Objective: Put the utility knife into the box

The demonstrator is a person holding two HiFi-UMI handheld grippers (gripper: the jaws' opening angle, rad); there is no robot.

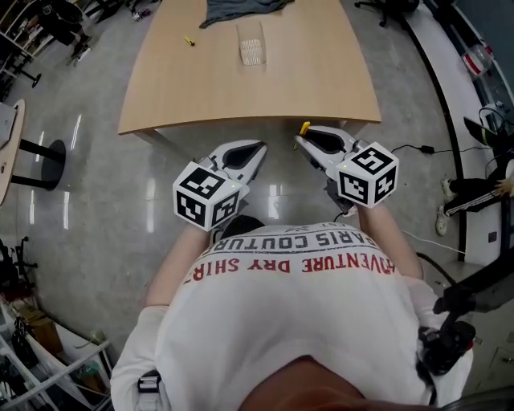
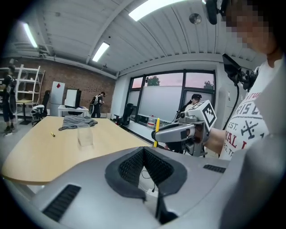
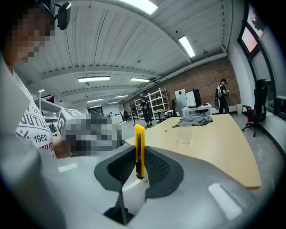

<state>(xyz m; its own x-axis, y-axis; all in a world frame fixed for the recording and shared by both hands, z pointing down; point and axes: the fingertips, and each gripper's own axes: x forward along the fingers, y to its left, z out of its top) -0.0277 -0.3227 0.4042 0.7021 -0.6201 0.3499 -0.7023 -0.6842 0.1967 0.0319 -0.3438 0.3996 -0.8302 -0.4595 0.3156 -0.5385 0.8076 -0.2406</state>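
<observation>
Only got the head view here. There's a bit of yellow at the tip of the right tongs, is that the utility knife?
Observer: Yes. The right gripper view shows the right tongs shut on the utility knife, which stands upright between them.
Operator: And the left tongs?
Observer: The left gripper view shows the left tongs shut, with nothing between them.
Operator: Anything in the box?
Observer: Seen side-on in the left gripper view, the clear box looks empty.

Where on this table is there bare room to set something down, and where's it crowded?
The near half of the table, from the clear box to the front edge, is bare, and so is the right side. It is crowded only at the far end: gray cloth, box, and a small yellow item left of them.
</observation>
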